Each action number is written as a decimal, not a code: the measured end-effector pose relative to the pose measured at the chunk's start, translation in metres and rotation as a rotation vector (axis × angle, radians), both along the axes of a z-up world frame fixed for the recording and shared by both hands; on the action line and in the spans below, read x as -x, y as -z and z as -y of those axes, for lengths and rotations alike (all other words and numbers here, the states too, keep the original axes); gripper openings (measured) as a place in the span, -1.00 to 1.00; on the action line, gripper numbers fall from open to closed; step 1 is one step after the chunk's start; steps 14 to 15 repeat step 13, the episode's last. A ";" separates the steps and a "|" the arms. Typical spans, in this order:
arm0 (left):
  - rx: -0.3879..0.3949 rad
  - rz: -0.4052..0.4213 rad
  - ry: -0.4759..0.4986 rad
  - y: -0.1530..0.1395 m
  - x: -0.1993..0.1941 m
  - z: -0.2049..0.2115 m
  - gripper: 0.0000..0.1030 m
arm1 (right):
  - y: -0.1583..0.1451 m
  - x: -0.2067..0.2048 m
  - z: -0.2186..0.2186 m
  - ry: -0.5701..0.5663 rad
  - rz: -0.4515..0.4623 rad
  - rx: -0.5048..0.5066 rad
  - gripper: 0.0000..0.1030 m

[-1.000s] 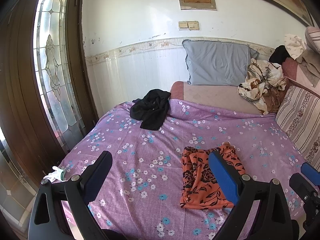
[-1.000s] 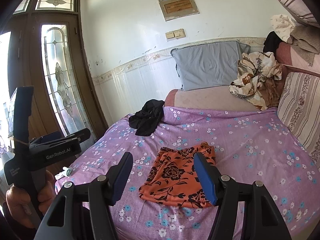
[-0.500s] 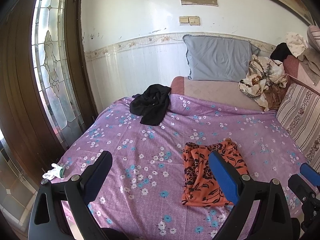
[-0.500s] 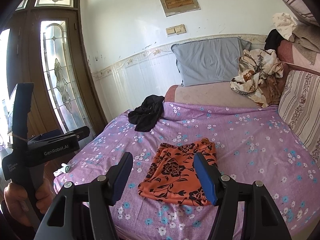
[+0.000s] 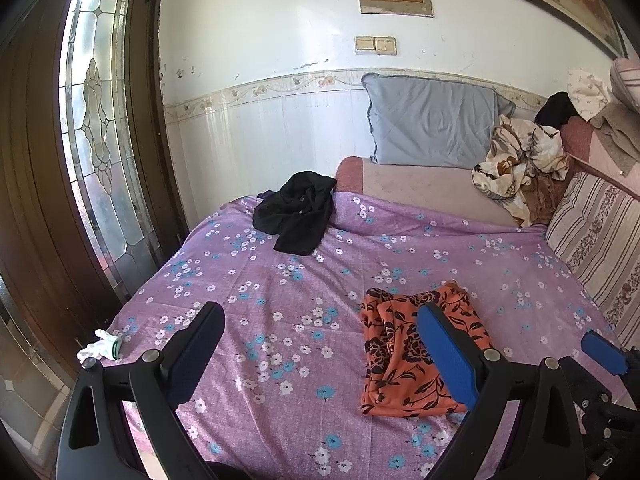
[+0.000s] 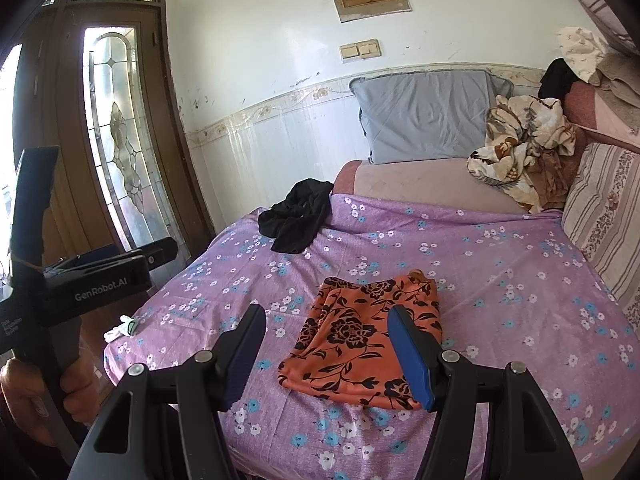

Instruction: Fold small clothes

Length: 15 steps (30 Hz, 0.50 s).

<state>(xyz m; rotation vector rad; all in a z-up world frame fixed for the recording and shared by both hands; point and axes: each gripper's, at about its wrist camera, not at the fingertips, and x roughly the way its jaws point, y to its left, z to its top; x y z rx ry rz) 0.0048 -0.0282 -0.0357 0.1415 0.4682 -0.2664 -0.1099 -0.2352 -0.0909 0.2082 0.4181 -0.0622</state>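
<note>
Little has changed over the last sec: both views show nearly the same bed, only the framing drifts a bit, w/ the orange floral garment (image 6: 362,344) sitting slightly lower in the right wrist view than before. No cloth has been moved, so folding looks paused or between pieces.

Left gripper (image 5: 320,356): fingers wide apart, nothing between them, hanging over the purple sheet (image 5: 280,280). Right gripper (image 6: 324,350): fingers apart too, the orange piece seen between them but below, not clamped.

Orange garment lies flat, looks already folded, at approx 6 o'clock on the bed, near the front edge.

Count: 1 orange garment; 1 black garment (image 5: 298,212), crumpled at 11 o'clock, prob. next; 1 grey pillow (image 5: 432,120); 1 white glove (image 5: 100,346) at the 8 o'clock edge; 2 grippers.
</note>
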 end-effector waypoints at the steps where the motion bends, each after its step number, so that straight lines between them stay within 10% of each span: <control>1: 0.003 -0.001 0.003 0.000 0.000 -0.001 0.88 | 0.000 -0.001 -0.001 -0.002 -0.001 0.002 0.30; 15: 0.090 -0.034 0.066 0.004 -0.025 -0.009 0.88 | 0.002 -0.024 -0.007 -0.034 -0.023 0.022 0.30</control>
